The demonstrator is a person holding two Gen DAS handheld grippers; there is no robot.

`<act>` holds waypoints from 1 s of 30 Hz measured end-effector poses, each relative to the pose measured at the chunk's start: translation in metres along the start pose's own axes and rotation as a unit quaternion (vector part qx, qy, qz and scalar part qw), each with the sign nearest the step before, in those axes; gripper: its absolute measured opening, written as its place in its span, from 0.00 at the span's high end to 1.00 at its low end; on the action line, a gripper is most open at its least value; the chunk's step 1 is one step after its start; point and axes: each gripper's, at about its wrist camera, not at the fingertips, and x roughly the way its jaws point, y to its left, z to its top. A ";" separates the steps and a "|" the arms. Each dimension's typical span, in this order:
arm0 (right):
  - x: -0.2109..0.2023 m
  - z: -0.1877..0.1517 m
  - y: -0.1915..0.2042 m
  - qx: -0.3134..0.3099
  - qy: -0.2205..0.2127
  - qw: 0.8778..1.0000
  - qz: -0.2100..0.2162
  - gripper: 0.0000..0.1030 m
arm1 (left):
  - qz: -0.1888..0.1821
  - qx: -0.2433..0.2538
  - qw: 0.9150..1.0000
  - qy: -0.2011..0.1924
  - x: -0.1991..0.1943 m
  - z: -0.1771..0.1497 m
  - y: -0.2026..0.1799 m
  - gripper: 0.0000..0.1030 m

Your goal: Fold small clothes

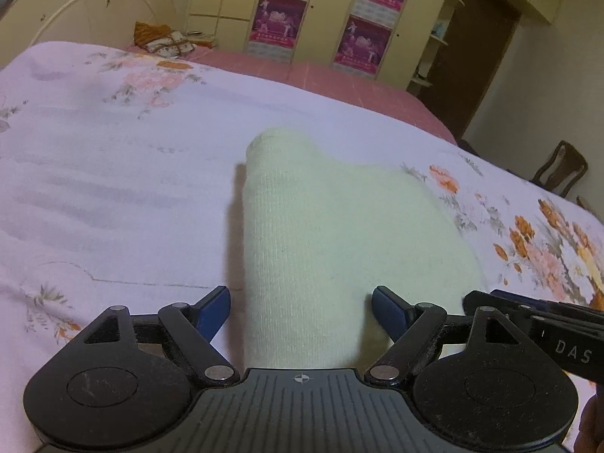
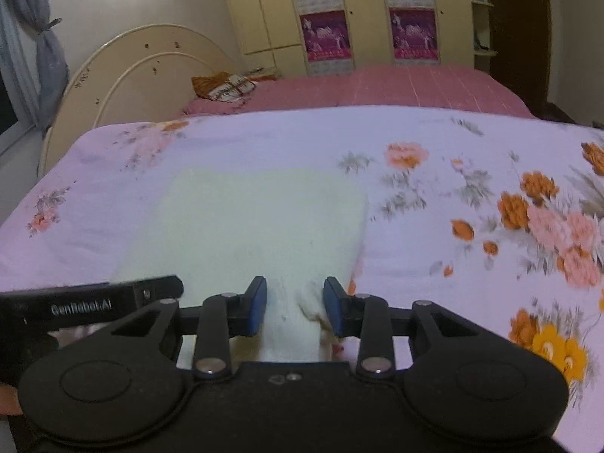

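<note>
We've got the cream knit garment (image 1: pixel 339 226) lying on the floral bedsheet (image 1: pixel 113 188), near edge of the bed, right in front of us. It looks folded at least once already: the left side shows a thick rolled fold running away from us, and from the right wrist view the cloth (image 2: pixel 256 219) lies as a fairly tidy rectangle. So part of the folding seems done, but what kind of garment it is we can't say.

The left gripper (image 1: pixel 301 302) straddles the near edge with its blue pads wide apart — open, nothing pinched. The right gripper (image 2: pixel 294 304) has its pads set closer, with a bunched bit of near edge between them; whether they actually clamp it, we cannot tell. Both tools sit side by side at the near hem.

What's left, we judge, is another fold — near edge over toward the far edge. Beyond, a pink quilt (image 2: pixel 396 87), the arched headboard (image 2: pixel 143 60) and postered wardrobes (image 2: pixel 328 34).
</note>
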 end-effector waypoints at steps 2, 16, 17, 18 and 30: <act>0.001 0.002 0.001 0.006 0.003 1.000 0.000 0.67 | 0.001 -0.001 1.000 0.000 -0.001 -0.001 -0.001 0.21; -0.034 -0.037 0.010 0.001 0.010 1.000 0.006 0.67 | -0.010 0.067 0.998 0.003 -0.028 -0.047 -0.014 0.19; -0.025 -0.045 0.011 -0.009 0.025 1.000 -0.008 0.68 | -0.006 0.084 0.996 -0.002 -0.028 -0.051 -0.017 0.18; -0.018 -0.051 0.010 -0.021 0.030 0.999 -0.024 0.65 | -0.003 0.092 0.996 -0.003 -0.029 -0.052 -0.019 0.17; -0.049 -0.083 0.006 0.034 0.030 0.998 -0.044 0.67 | -0.017 0.099 0.995 0.013 -0.056 -0.074 -0.017 0.04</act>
